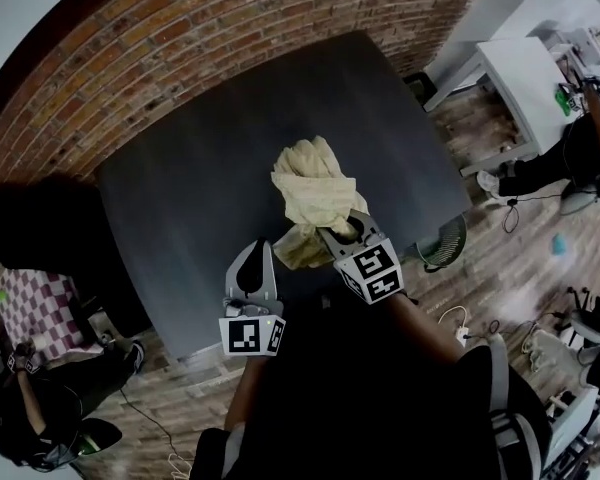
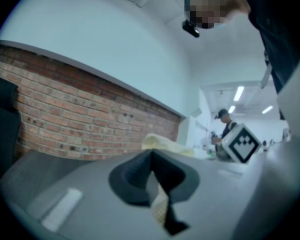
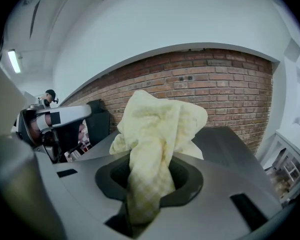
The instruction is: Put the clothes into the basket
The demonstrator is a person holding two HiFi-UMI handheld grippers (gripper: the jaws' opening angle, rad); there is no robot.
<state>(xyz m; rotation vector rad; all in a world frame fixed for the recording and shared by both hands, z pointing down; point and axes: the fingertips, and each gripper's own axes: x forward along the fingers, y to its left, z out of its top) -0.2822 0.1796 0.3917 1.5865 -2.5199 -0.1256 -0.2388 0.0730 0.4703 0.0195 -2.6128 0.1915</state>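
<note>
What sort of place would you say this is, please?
Probably a shared lab or office workspace: a brick wall behind a dark table, white desks at one side with a person seated there, and cables on the wood floor.

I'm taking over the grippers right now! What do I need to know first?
Right gripper: shut on the pale yellow cloth, bunched up above the dark table.
Left gripper: jaws together; a checked bit of that same cloth seems pinched between them.
Basket: what looks like a mesh basket sits past the table's right corner.
Done: cloth picked up.
Left: carry it over and drop it in.
</note>
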